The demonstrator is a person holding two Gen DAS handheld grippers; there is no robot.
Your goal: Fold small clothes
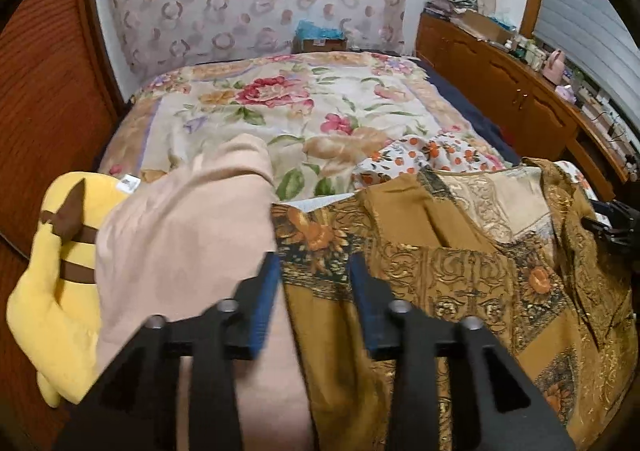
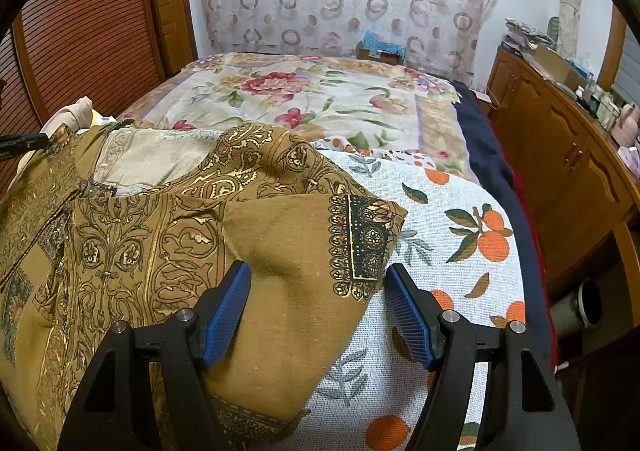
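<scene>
A mustard garment with gold and black paisley print (image 1: 460, 275) lies spread on the near end of the bed, neckline facing up. My left gripper (image 1: 315, 263) hovers over its left edge, where it meets a pink cloth (image 1: 188, 231). Its jaws stand partly apart and the pads press on nothing. In the right wrist view, a sleeve of the same garment (image 2: 280, 251) lies under my right gripper (image 2: 318, 271). That gripper is wide open, with its fingers on either side of the sleeve end and not touching it.
A white cloth with orange fruit print (image 2: 460, 251) lies under the garment. A yellow plush (image 1: 60, 291) sits at the left. The floral bedspread (image 1: 300, 107) stretches behind. A wooden cabinet (image 1: 500, 83) with clutter on top runs along the right.
</scene>
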